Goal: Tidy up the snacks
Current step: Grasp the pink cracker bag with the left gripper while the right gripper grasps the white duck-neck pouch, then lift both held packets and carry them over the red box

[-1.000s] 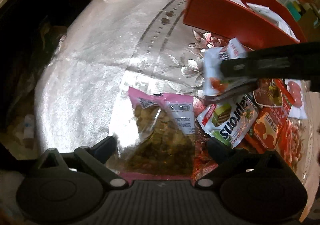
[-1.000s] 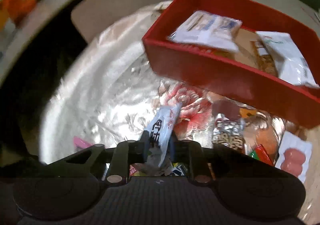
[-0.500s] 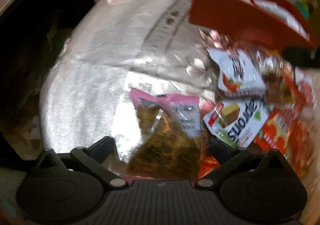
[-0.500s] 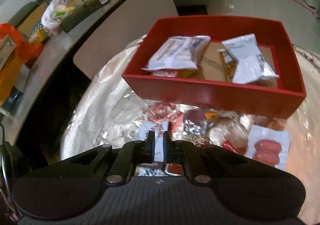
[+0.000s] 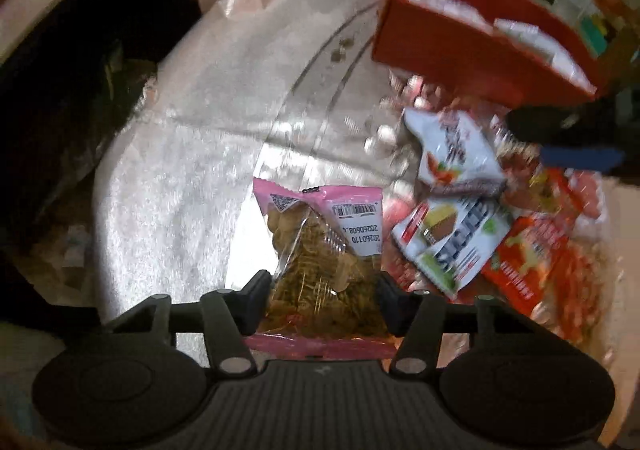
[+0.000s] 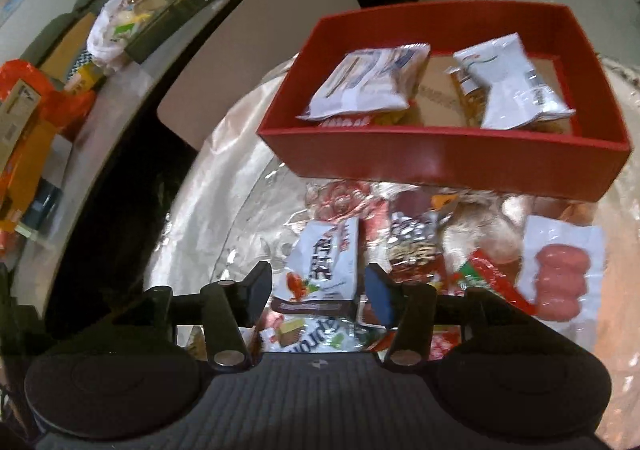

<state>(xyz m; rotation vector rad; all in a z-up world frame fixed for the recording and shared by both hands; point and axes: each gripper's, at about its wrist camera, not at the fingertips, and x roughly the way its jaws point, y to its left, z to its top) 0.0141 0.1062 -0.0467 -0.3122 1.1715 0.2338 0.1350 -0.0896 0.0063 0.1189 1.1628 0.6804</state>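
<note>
A red box [image 6: 444, 157] stands at the far side of the round table and holds two white snack packs [image 6: 372, 81]. My right gripper [image 6: 318, 290] is open above a white snack pack [image 6: 324, 266] that lies flat on the table. My left gripper [image 5: 322, 292] is open, its fingers on either side of a pink-topped clear bag of crisps [image 5: 324, 250] lying on the table. The red box [image 5: 460, 41] and the white pack [image 5: 456, 153] also show in the left wrist view.
A pile of snacks lies before the box: a wafer pack [image 5: 448, 242], red packets [image 5: 532, 254], a sausage pack [image 6: 560, 274] and a foil pack [image 6: 412, 238]. A cluttered counter [image 6: 120, 29] curves along the left. The table has a shiny cloth [image 5: 192, 153].
My right gripper rose, opened and let go of the white snack pack, which now lies on the table. My left gripper closed in around the pink bag of crisps.
</note>
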